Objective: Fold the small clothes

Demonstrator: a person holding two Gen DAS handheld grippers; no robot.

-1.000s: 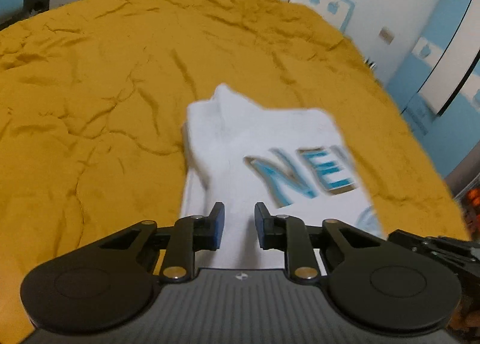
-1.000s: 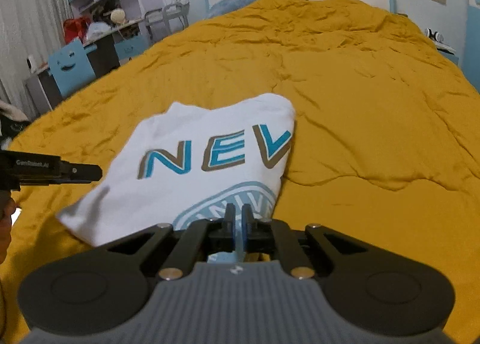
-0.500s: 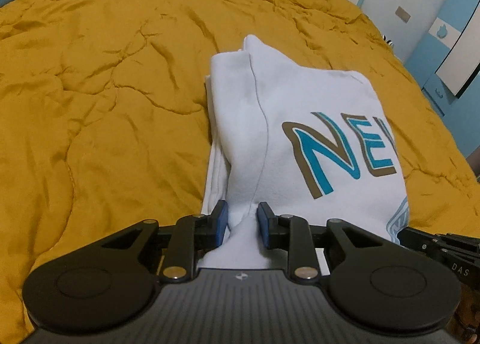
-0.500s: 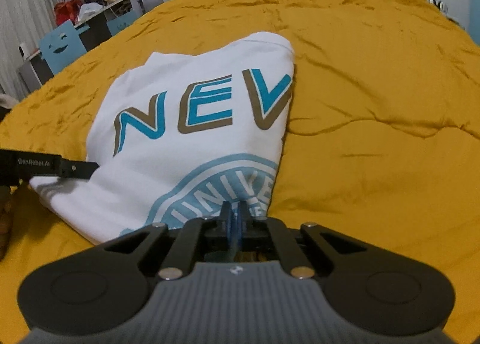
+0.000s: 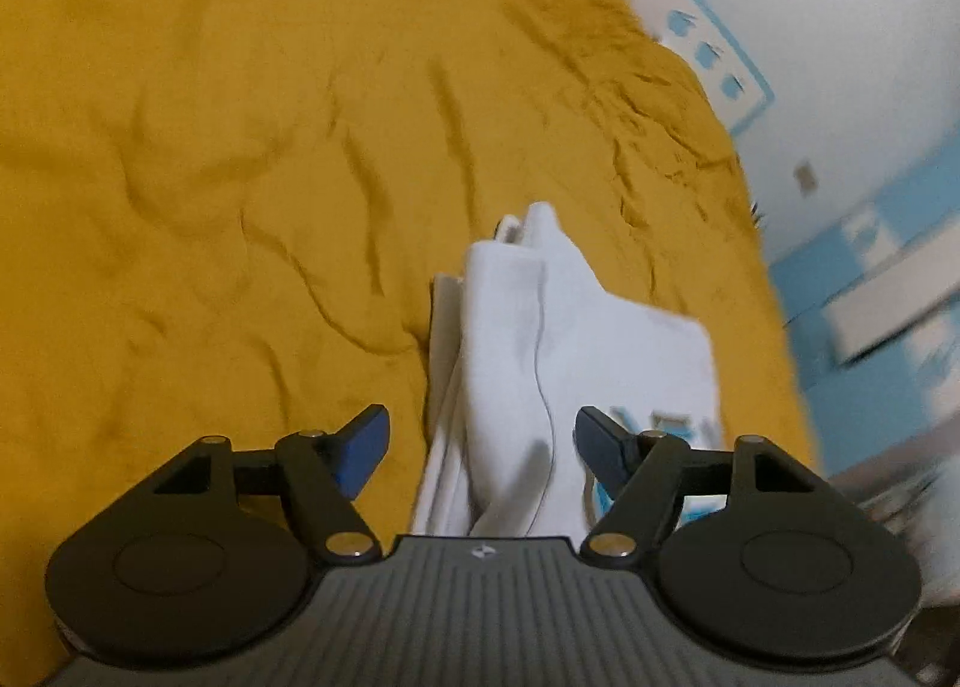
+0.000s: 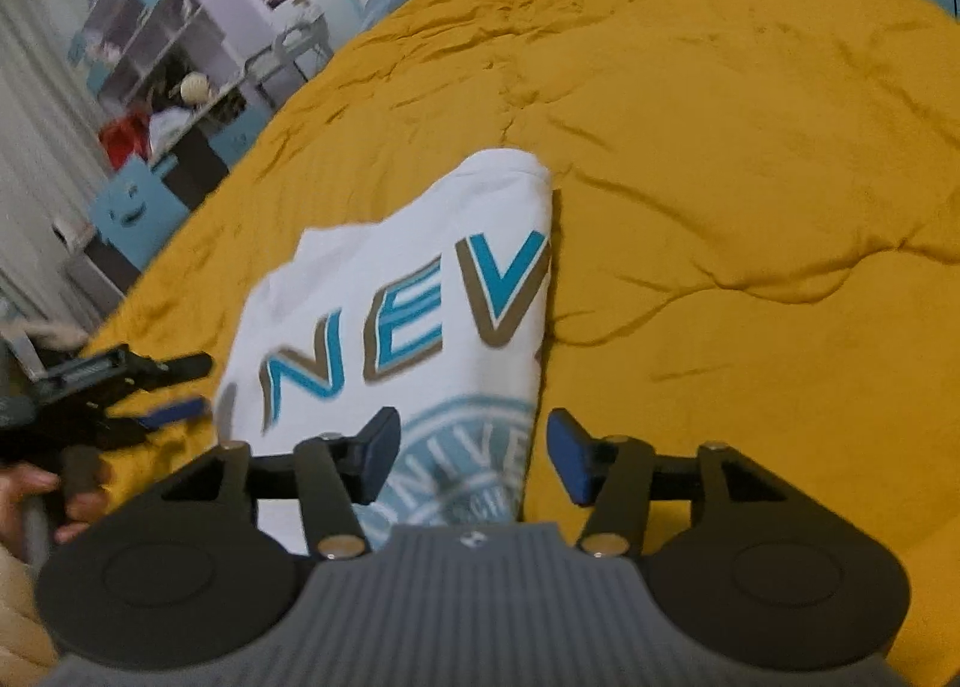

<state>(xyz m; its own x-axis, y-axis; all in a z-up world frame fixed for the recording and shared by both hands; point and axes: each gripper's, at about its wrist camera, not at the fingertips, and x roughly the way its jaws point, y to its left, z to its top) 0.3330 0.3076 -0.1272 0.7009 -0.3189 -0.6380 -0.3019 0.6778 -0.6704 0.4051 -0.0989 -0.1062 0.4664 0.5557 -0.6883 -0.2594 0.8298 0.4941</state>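
Shirt point(image 6: 432, 291) lies folded on bed point(image 6: 720, 147), both grippers, left point(image 5: 483, 441) and right point(image 6: 474, 459), opening, nothing clamped; probably one fold left.

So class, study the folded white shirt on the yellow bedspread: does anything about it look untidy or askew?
Yes. The shirt's left side is bunched: a ridge of cloth stands up, with loose layers poking out beside it on the bedspread. The right wrist view shows its printed front lying flat and its right edge straight.
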